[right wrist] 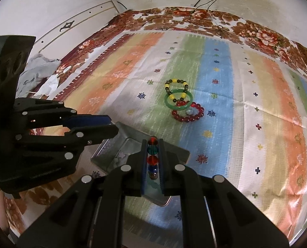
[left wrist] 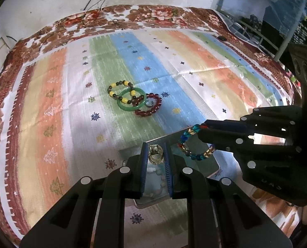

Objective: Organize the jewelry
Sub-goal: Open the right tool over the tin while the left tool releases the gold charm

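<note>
My left gripper (left wrist: 156, 147) is shut on a small gold ring with a bead (left wrist: 155, 155), held over a silver metal tin (left wrist: 205, 165). My right gripper (right wrist: 152, 142) is shut on a multicoloured bead bracelet (right wrist: 152, 150); in the left wrist view the bracelet (left wrist: 186, 142) hangs from it over the tin (right wrist: 112, 144). Further out on the cloth lie a green bangle (left wrist: 131, 100), a yellow-and-dark bead bracelet (left wrist: 117, 86) and a dark red bead bracelet (left wrist: 151, 107), overlapping. They also show in the right wrist view: bangle (right wrist: 178, 100), yellow bracelet (right wrist: 175, 84), red bracelet (right wrist: 188, 113).
A striped, patterned cloth (left wrist: 194, 72) covers a floral-covered surface (left wrist: 145, 14). A small silver ring (right wrist: 189, 112) lies inside the red bracelet. Cables (right wrist: 207, 10) hang at the back wall. Crumpled cloth and paper (right wrist: 39, 72) lie at the left edge.
</note>
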The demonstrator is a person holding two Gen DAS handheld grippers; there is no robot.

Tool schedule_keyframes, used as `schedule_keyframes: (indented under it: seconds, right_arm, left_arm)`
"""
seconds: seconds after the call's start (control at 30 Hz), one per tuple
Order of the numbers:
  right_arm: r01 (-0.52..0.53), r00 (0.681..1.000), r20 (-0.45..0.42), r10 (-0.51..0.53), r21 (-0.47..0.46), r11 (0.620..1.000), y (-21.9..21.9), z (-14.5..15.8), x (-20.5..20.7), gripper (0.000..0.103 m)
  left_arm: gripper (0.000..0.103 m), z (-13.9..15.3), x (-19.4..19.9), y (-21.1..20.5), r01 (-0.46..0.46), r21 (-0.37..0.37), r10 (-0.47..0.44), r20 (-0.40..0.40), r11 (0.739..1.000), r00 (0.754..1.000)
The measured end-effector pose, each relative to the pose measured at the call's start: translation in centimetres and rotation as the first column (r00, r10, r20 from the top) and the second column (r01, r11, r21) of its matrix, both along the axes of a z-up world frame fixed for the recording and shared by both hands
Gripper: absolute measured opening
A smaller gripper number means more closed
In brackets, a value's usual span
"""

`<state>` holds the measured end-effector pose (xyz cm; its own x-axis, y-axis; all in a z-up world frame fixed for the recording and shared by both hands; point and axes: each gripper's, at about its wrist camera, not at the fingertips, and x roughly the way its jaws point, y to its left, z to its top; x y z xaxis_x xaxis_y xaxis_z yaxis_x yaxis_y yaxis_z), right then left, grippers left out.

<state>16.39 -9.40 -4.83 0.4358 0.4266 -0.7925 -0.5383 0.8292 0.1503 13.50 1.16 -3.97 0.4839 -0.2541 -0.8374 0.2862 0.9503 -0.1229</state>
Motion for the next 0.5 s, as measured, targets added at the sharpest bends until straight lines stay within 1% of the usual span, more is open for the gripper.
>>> schedule_keyframes:
  seconds: [0.23, 0.3, 0.37, 0.4, 0.5]
  right_arm:
    - [0.022, 1.000, -0.012, -0.022, -0.007, 1.000, -0.05, -0.26, 0.22, 0.012]
    - [0.027, 1.000, -0.015, -0.027, -0.001, 1.000, -0.09, -0.24, 0.32, 0.015]
    - [0.026, 1.000, -0.011, -0.026, -0.002, 1.000, -0.13, -0.17, 0.35, 0.029]
    - [0.030, 1.000, -0.009, -0.030, -0.003, 1.000, -0.17, -0.18, 0.39, 0.031]
    - [0.039, 0.999, -0.010, -0.039, -0.002, 0.999, -0.43, -0.18, 0.69, 0.032]
  left_arm:
    - [0.015, -0.17, 0.01, -0.09, 0.000, 0.012, 0.000, -0.001, 1.000, 1.000]
    - [0.015, -0.40, 0.12, 0.02, 0.001, 0.009, 0.000, -0.011, 1.000, 1.000]
    - [0.015, -0.46, 0.19, 0.26, -0.005, 0.000, 0.005, -0.016, 1.000, 1.000]
    - [0.015, -0.44, 0.24, 0.27, -0.006, -0.005, 0.005, -0.019, 1.000, 1.000]
    - [0.015, -0.44, 0.43, 0.65, -0.016, -0.019, 0.015, -0.024, 1.000, 1.000]
